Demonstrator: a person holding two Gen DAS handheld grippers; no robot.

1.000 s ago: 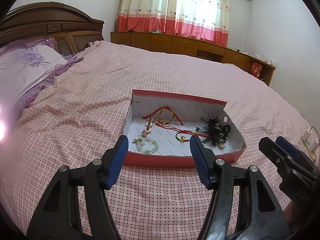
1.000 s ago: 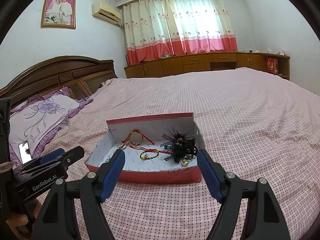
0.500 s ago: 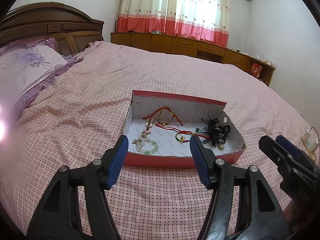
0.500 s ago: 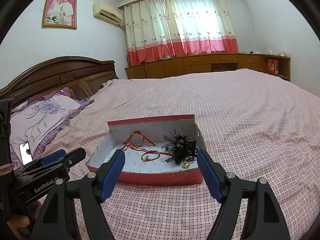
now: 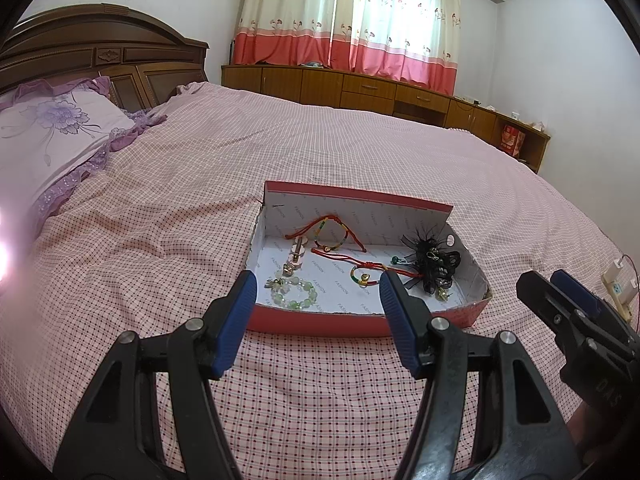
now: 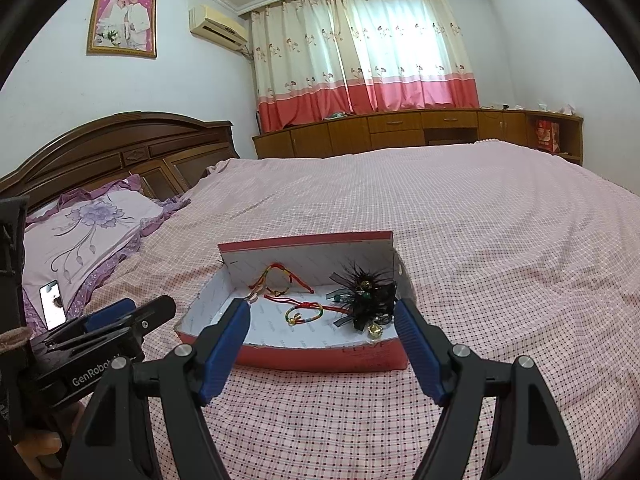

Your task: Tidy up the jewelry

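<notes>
Left gripper (image 5: 316,300): jaws apart, nothing between the blue pads; hovers over the bedspread just short of the box's near wall.
Right gripper (image 6: 322,318): jaws apart, wider than the left, empty; also poised just before the box. Its tip shows at the right edge of the left wrist view.
Box (image 5: 320,322): shallow cardboard tray, red outside, white printed lining inside, back flap standing up; sits on the bed in front of both grippers, open to view.
Green bead bracelet (image 5: 294,292): pale green and clear beads in a ring, small gold charm attached; lies flat at the near left of the box floor.
Pink pendant piece (image 5: 297,254): small pinkish piece with a metal bar, just behind the bead bracelet.
Red cord bracelets (image 5: 334,236): two thin red cords with multicoloured woven loops; one leans at the back wall, the other (image 6: 305,314) lies mid-floor with gold bells.
Black feather ornament (image 5: 434,260): dark feathers and netting, green bead and gold bell; right end of the box, touching the nearer red cord.
Bed (image 5: 280,152): pink checked cover, carries the box.
Pillow (image 5: 52,136): lilac, floral print, at the dark wooden headboard (image 6: 120,148).
Phone (image 6: 52,304): lit screen, lying by the pillow.
</notes>
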